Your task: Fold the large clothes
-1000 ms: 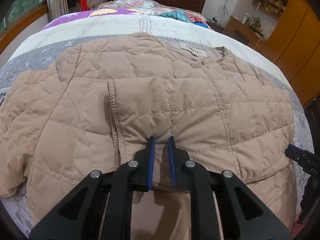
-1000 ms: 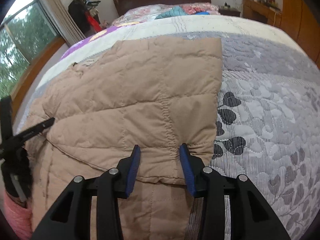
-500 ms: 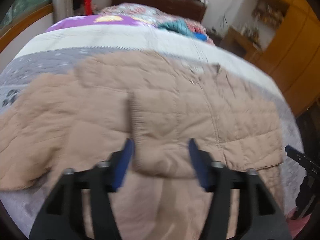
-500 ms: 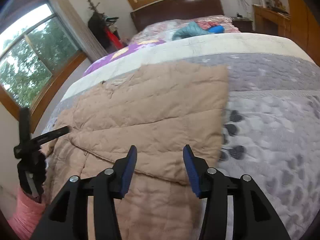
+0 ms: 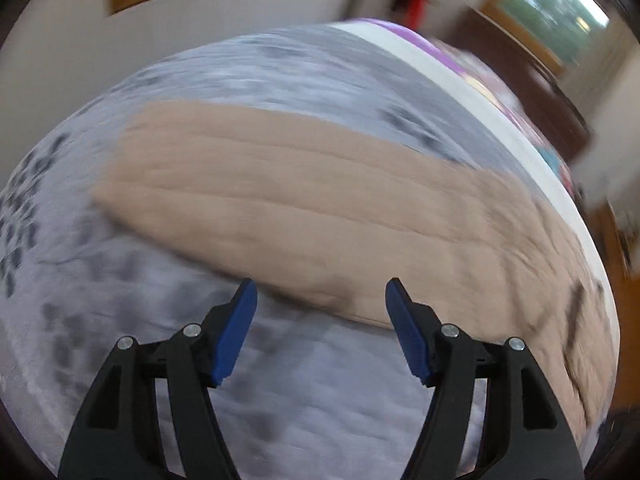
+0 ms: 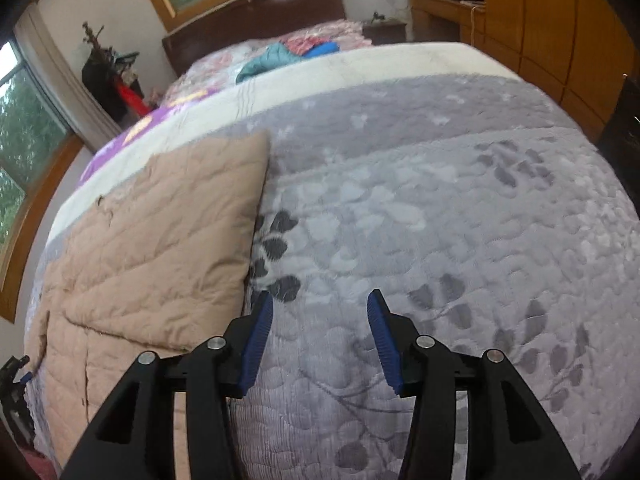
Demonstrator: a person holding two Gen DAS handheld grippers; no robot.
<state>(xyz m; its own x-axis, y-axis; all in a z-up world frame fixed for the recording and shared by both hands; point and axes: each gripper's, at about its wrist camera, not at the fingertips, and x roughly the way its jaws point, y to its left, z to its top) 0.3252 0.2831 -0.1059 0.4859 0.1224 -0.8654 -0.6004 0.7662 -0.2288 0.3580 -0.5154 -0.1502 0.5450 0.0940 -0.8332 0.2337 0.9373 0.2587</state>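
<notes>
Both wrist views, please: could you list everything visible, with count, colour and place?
Quilted padded jacket: one, tan, spread on the bed, one side folded over.
Quilted bedspread: one, grey with dark leaf print, under the jacket.
Bundled clothes: a few, teal, blue and pink, at the bed's far end.
Wooden headboard: one, dark brown, behind the bundle.
Wooden wardrobe: one, orange-brown, at right.
Left hand-held gripper: one, black with blue pads, open over the sleeve's edge.
Right hand-held gripper: one, same colours, open over bare bedspread.

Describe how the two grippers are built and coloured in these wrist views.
Both match: the left gripper and right gripper have black plastic linkage arms with triangular cut-outs, silver pivot screws, and two fingers faced with ribbed blue pads. No cables, markings or sleeves show.
</notes>
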